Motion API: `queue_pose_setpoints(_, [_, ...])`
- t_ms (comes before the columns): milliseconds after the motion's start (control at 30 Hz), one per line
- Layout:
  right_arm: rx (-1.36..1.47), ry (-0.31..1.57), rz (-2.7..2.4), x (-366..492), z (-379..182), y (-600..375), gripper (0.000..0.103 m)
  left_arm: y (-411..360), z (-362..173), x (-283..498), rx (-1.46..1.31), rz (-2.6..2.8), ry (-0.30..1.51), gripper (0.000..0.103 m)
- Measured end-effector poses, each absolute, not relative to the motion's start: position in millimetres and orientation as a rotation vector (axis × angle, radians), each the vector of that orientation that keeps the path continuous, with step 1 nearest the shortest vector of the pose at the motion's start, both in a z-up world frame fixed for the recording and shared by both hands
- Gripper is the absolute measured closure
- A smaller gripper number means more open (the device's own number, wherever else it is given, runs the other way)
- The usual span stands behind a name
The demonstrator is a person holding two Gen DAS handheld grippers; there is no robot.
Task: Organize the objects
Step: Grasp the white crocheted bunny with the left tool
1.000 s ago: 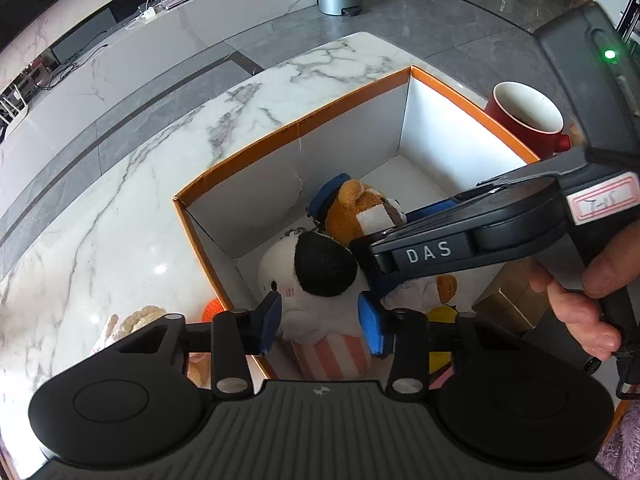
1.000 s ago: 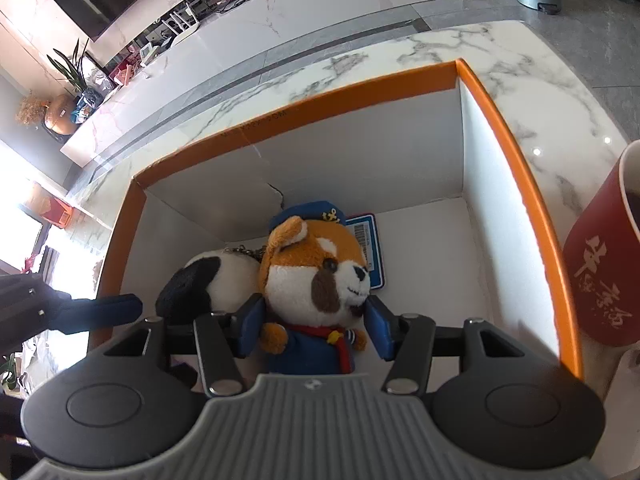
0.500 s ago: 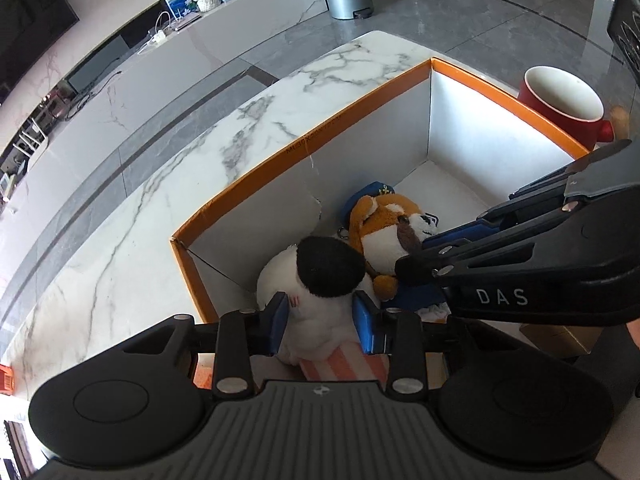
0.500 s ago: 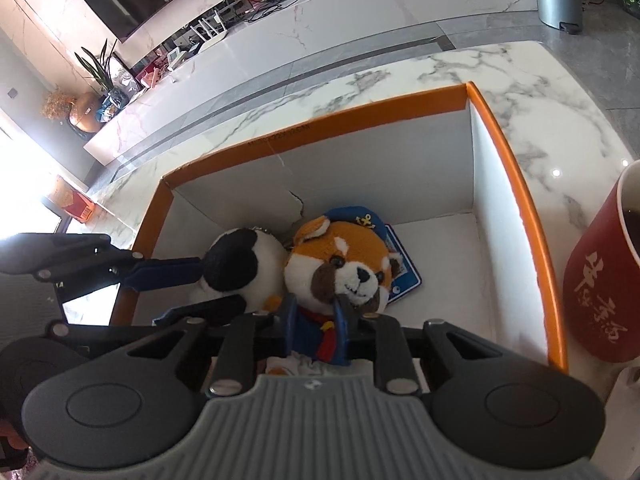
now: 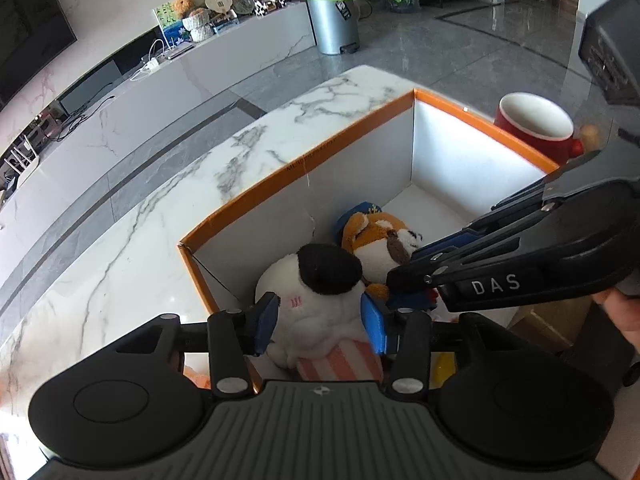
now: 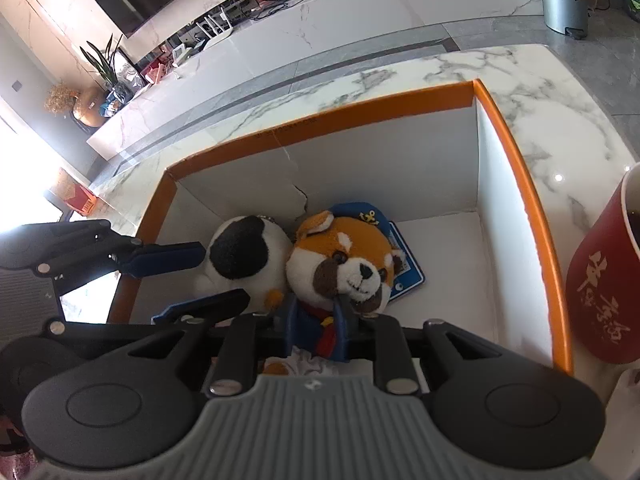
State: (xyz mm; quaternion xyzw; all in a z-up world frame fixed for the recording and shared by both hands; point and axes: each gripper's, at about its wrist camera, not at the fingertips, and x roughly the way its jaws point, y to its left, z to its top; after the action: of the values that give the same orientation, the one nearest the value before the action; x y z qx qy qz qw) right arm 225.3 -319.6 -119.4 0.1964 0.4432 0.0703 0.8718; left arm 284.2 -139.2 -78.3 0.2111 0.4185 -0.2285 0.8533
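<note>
An orange-rimmed white box [image 5: 304,168] [image 6: 320,122] stands on the marble table. A white plush with a black patch [image 5: 320,292] [image 6: 244,256] and pink striped base sits inside it. My left gripper [image 5: 320,316] is shut on its body. Beside it is a red panda plush in a blue sailor suit [image 5: 380,240] [image 6: 344,264]. My right gripper [image 6: 316,332] is shut on its blue body, under the head. A blue card [image 6: 408,276] lies under the panda.
A red mug [image 5: 536,128] [image 6: 604,292] stands right of the box. The marble table [image 5: 120,248] extends left and behind. Small orange and yellow items [image 5: 444,364] show near the box's front, mostly hidden. A grey bin [image 5: 334,20] stands on the floor.
Both grippers have closed on their plushes, the left on the white one, the right on the panda. Both cameras have pulled back and upward, with the plushes following.
</note>
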Motion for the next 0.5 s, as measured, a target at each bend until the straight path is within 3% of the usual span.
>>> queue_pose_setpoints(100, [0.418, 0.863, 0.136, 217, -109, -322, 0.07, -121, -59, 277, 0.352, -0.501, 0.853, 0.045])
queue_pose_setpoints(500, [0.312, 0.718, 0.267, 202, -28, -267, 0.07, -2, -9, 274, 0.114, -0.254, 0.833, 0.042])
